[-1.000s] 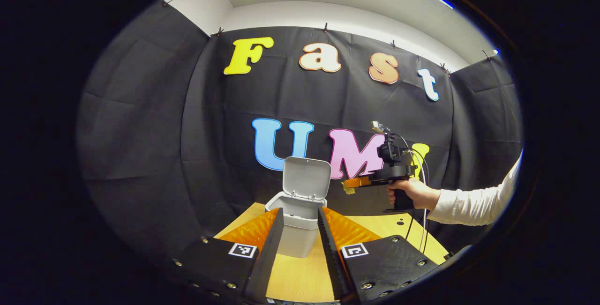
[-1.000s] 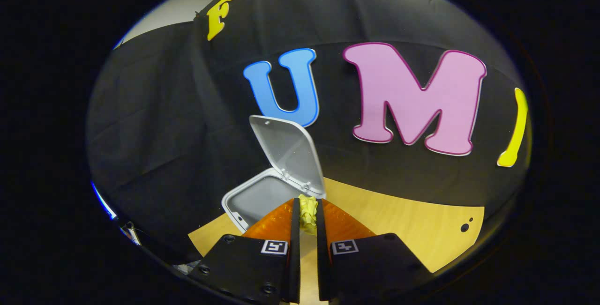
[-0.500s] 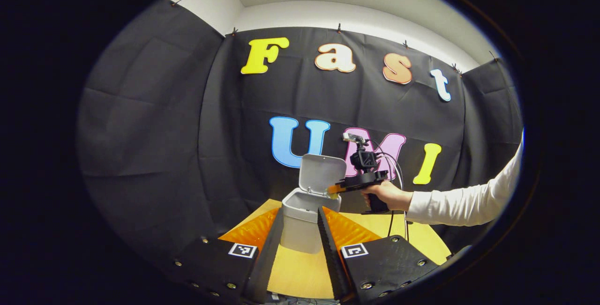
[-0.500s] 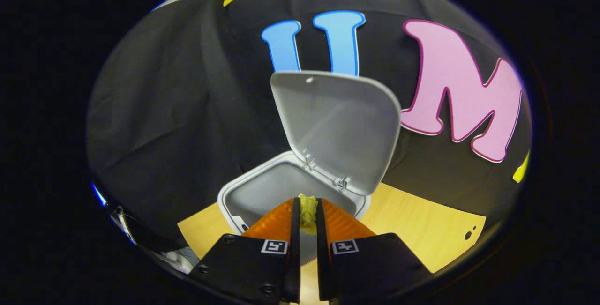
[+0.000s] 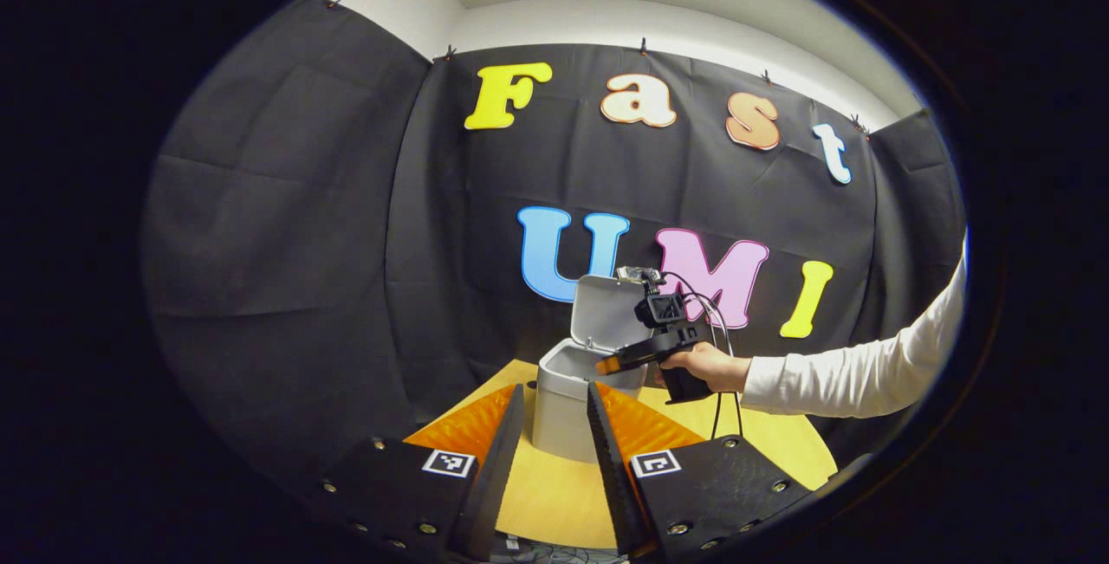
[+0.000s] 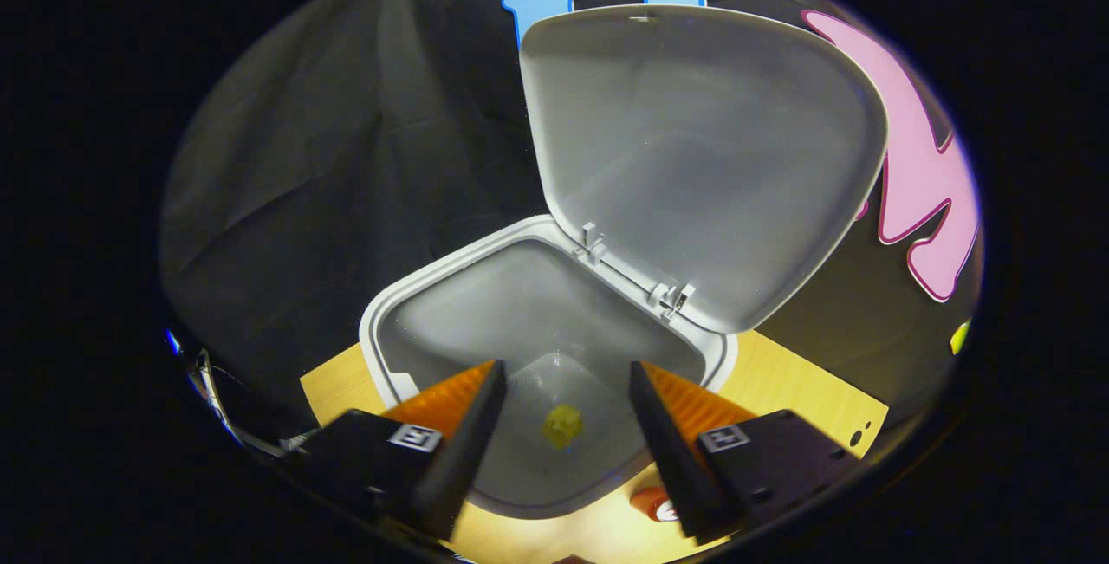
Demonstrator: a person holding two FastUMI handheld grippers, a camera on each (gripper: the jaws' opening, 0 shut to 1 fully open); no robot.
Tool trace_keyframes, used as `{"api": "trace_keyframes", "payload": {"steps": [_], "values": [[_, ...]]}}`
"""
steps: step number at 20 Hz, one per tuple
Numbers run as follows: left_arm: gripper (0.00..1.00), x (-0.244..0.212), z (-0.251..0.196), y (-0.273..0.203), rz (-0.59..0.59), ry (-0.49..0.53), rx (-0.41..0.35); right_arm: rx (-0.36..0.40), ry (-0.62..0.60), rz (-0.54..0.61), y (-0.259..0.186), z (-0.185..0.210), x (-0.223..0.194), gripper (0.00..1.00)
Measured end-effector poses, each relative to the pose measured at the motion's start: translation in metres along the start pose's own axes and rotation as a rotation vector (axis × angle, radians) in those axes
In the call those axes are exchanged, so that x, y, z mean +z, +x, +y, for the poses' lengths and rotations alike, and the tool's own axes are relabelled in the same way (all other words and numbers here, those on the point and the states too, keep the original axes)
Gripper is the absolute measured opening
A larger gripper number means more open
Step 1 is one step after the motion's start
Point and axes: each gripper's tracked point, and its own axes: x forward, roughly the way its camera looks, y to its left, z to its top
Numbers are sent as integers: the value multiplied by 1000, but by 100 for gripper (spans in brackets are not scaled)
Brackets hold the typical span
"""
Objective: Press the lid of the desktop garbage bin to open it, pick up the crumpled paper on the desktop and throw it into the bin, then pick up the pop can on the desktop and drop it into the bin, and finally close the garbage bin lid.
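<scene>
Right gripper view: right gripper (image 6: 563, 382) spread above bin (image 6: 381, 347), crumpled paper (image 6: 562, 425) inside.

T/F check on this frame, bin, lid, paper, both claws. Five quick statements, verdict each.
1. The bin's lid is raised. True.
2. The right claw is clamped on the crumpled paper. False: its fingers are spread and the paper lies inside the bin.
3. The left claw is open and holds nothing. True.
4. The bin lies tipped over on the table. False: it stands upright.
5. A hand holds the right claw over the bin. True.
</scene>
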Motion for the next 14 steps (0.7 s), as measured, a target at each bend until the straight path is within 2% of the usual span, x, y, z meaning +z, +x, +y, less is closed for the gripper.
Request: {"api": "trace_keyframes", "payload": {"steps": [1,3,7,11,14], "values": [[51,-2,-2,2,1,-9,-7,9,2,-6,-1,1,0,100],[51,-8,-8,12,-9,-11,-31,20,7,-30,-9,1,5,99],[52,-52,-22,36,63,-20,-89,58,34,-91,-41,1,17,98],[51,-74,-46,59,93,-78,-172,53,45,-163,-86,-17,27,99],[54,-98,-56,82,138,-111,-184,40,74,-214,-125,-37,31,98]]}}
